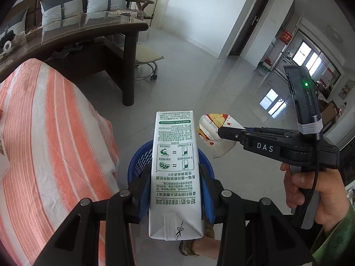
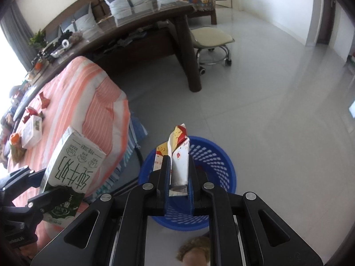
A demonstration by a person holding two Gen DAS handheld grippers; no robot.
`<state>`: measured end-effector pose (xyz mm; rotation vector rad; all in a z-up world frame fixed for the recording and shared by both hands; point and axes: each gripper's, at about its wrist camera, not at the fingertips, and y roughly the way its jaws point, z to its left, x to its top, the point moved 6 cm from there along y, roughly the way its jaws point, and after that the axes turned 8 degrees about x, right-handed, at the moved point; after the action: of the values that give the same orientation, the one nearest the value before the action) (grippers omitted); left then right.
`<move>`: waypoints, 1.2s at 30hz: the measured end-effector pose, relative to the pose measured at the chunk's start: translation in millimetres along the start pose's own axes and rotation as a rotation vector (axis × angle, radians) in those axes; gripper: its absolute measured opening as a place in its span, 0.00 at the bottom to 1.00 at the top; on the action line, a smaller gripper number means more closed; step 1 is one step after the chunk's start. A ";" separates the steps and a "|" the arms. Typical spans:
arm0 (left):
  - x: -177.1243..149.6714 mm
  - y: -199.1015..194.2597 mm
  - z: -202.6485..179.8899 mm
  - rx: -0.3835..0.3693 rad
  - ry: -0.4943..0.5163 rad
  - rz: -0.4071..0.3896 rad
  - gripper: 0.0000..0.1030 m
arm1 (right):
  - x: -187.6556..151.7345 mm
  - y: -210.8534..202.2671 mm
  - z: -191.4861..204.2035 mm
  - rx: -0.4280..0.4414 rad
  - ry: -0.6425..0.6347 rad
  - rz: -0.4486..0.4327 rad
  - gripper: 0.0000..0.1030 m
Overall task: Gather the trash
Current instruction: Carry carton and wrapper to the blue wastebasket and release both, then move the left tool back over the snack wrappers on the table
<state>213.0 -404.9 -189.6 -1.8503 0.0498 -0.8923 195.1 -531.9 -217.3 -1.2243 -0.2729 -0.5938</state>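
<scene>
The left gripper is clenched on a tall milk carton, its pads pressing the two narrow sides near the lower half, so the carton stands up along the fingers with its folded, glued end towards the camera. The carton hangs over the rim of the blue basket on the grey tiled floor. It is coated paperboard: a smooth, slightly glossy, straight-sided box with crisp edges. It looks undented under the squeeze, so it is probably light and drained, though from outside I cannot tell whether any liquid is left. The flat sides are the right place to hold it; the slick coating could slide if the grip loosened.

The right gripper is closed nearly all the way on a flattened snack packet, white with red and yellow print. It is thin, crumpled film or foil, limp and almost weightless, and it flares above the pads. It hangs over the near rim of the basket. Such a thing can only be pinched flat, as here, and may cling or flutter when let go.

The basket is stiff moulded plastic with a perforated wall and a round, open mouth, wide enough for both pieces. It stands just beside the hanging corner of the orange-and-white striped cloth, soft and creased, on whose top more cartons and scraps lie well back from the edge.
</scene>
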 end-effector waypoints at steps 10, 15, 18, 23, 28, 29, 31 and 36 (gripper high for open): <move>5.8 51.2 -20.3 -0.006 0.019 0.036 0.40 | -6.9 28.9 -39.4 0.027 0.098 0.050 0.12; 8.1 74.6 -23.3 -0.024 0.018 0.046 0.58 | -10.8 34.6 -54.4 0.069 0.138 0.058 0.18; 12.0 82.5 -21.1 -0.001 0.016 0.034 0.65 | -10.2 36.0 -58.9 0.089 0.164 0.050 0.41; 10.8 62.8 -18.1 0.002 0.008 0.004 0.65 | -2.8 22.0 -55.4 0.081 0.147 -0.005 0.46; 2.8 4.1 -14.3 0.004 0.018 -0.084 0.65 | 10.6 -13.2 -35.5 0.021 0.069 -0.137 0.66; -1.0 -8.7 -11.5 -0.002 0.016 -0.098 0.65 | 12.7 -22.3 -29.6 0.006 0.050 -0.170 0.72; -11.3 -31.9 -2.0 0.002 0.015 -0.113 0.65 | 16.2 -39.5 -15.1 -0.020 0.013 -0.239 0.80; -52.2 -77.0 46.1 0.087 -0.023 -0.121 0.65 | 17.5 -62.7 38.7 -0.026 -0.086 -0.362 0.87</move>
<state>175.5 -311.4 -164.6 -1.7964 -0.1147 -0.9416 178.6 -514.0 -145.6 -1.2361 -0.5684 -0.8594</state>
